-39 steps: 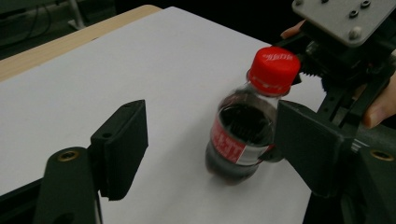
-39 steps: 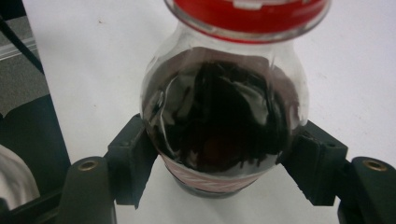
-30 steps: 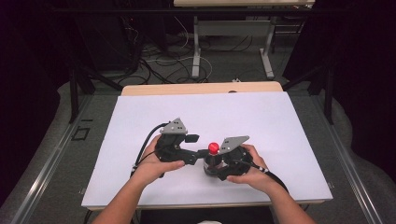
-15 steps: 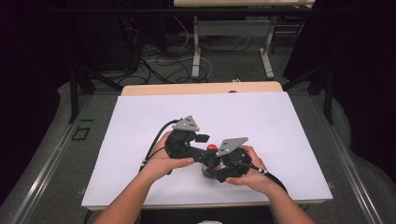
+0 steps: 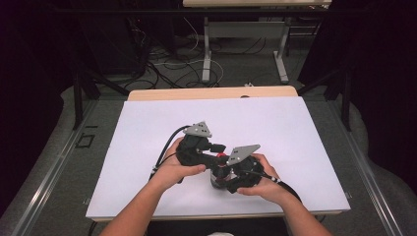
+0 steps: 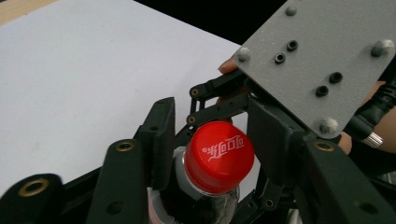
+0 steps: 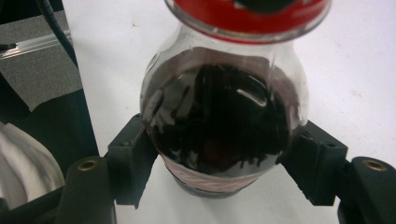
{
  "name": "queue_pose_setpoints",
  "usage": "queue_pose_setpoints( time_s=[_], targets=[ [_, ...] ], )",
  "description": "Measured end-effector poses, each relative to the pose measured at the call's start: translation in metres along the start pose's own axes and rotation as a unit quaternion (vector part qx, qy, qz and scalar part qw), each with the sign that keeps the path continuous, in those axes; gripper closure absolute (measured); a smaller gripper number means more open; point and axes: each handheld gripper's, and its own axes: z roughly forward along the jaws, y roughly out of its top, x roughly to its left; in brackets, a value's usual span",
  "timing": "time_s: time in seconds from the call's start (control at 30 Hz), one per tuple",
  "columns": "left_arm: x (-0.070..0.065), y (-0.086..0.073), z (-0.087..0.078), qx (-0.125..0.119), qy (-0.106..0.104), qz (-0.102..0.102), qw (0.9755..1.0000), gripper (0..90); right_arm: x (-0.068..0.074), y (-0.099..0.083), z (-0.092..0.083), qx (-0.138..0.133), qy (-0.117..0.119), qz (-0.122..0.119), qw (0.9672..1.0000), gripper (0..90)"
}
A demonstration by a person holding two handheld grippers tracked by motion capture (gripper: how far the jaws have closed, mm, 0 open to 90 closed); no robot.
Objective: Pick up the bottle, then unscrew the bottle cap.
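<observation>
I have the right gripper [image 7: 219, 172] clamped on a small bottle [image 7: 219, 116] of dark drink; its fingers [image 7: 133, 158] press the bottle's belly from both sides, just above the label, and the bottle stands upright on the white surface [image 5: 147, 128]. My left gripper [image 6: 212, 154] comes in at the top, and its fingers [image 6: 161, 135] have just been closing around the red cap [image 6: 218, 155]. The cap sits between them, with the left-hand finger close against it, though I cannot tell whether both pads press on it. In the high view the two grippers meet near the front edge of the surface.
</observation>
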Motion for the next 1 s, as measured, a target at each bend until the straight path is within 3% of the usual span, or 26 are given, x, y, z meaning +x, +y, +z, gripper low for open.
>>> queue_pose_setpoints(
  time_s=[0.03,0.17,0.43,0.53,0.7,0.73,0.77,0.83,0.9,1.0],
  targets=[
    [0.0,0.001,-0.001,0.01,-0.003,0.004,0.9999,55.9,0.0,0.0,0.0,0.0,0.001,0.0,1.0,31.0],
    [-0.003,0.0,-0.002,0.011,0.001,0.013,0.9998,60.6,0.0,0.0,0.0,-0.001,0.001,-0.002,1.0,31.0],
    [-0.013,-0.001,0.001,-0.001,0.046,0.015,0.9988,61.3,0.001,0.001,0.001,-0.002,-0.001,0.004,1.0,31.7],
    [-0.017,-0.002,0.003,-0.004,0.067,0.006,0.9977,61.4,0.001,0.001,0.001,0.0,-0.008,0.01,0.9999,31.7],
    [-0.021,-0.002,0.005,-0.01,0.099,-0.015,0.9949,61.5,0.0,0.001,0.002,0.006,-0.017,0.019,0.9997,31.9],
    [-0.023,-0.003,0.006,-0.014,0.108,-0.021,0.9938,61.5,0.0,0.001,0.002,0.006,-0.017,0.019,0.9997,31.9],
    [-0.025,-0.003,0.008,-0.018,0.128,-0.029,0.9912,61.5,0.001,0.002,0.003,0.006,-0.027,0.023,0.9994,31.9],
    [-0.026,-0.003,0.008,-0.019,0.138,-0.027,0.9899,61.4,0.001,0.002,0.003,0.006,-0.034,0.024,0.9991,32.0],
    [-0.027,-0.002,0.009,-0.021,0.14,-0.033,0.9893,61.3,0.0,0.002,0.003,0.005,-0.035,0.021,0.9991,31.9],
    [-0.024,-0.001,0.008,-0.016,0.119,-0.035,0.9922,59.6,0.0,0.002,0.002,0.009,-0.03,0.02,0.9993,31.9]
  ],
)
